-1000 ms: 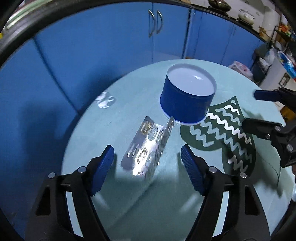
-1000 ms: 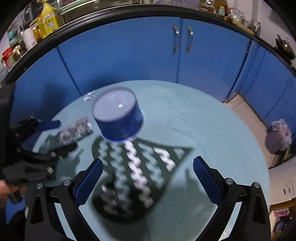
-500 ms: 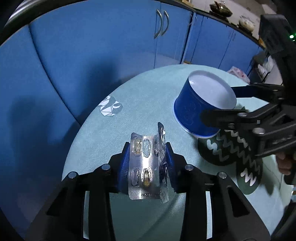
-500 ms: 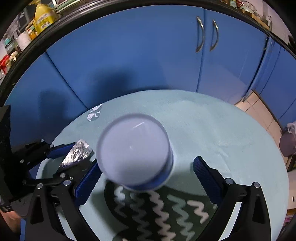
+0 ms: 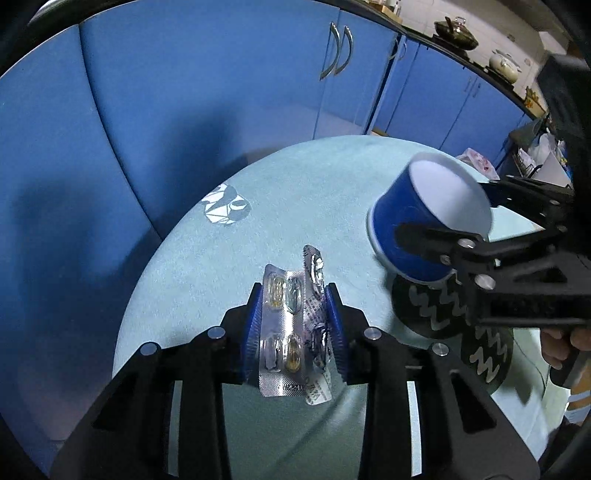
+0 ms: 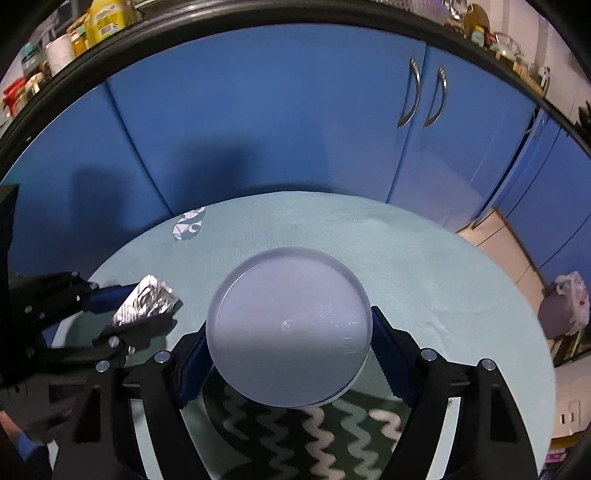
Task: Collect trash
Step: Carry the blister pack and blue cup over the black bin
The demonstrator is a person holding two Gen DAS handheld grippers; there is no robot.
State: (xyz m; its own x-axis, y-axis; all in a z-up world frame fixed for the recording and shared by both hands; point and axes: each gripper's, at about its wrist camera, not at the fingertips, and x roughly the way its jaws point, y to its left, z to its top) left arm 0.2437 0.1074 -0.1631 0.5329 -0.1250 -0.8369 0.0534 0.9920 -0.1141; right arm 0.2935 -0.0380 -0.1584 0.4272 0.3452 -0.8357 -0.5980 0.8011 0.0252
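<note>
Between the left gripper's [image 5: 293, 325] closed fingers sit two blister packs [image 5: 291, 328], above the desk's [image 5: 314, 192] near edge; the right gripper [image 6: 286, 354] clamps the blue tub [image 5: 424, 218] (lifted, tilted). Keep both squeezes steady; level the tub before dropping the packs in.

A round table [image 5: 321, 184] under a pale teal cloth stands before blue cabinets [image 6: 280, 122]. A dark zigzag-patterned mat [image 6: 295, 439] lies on it.

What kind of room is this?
Most likely a home kitchen. Blue cabinets with metal handles run along the wall, a lidded pot sits on the counter, and bottles and jars line it above a round table.
</note>
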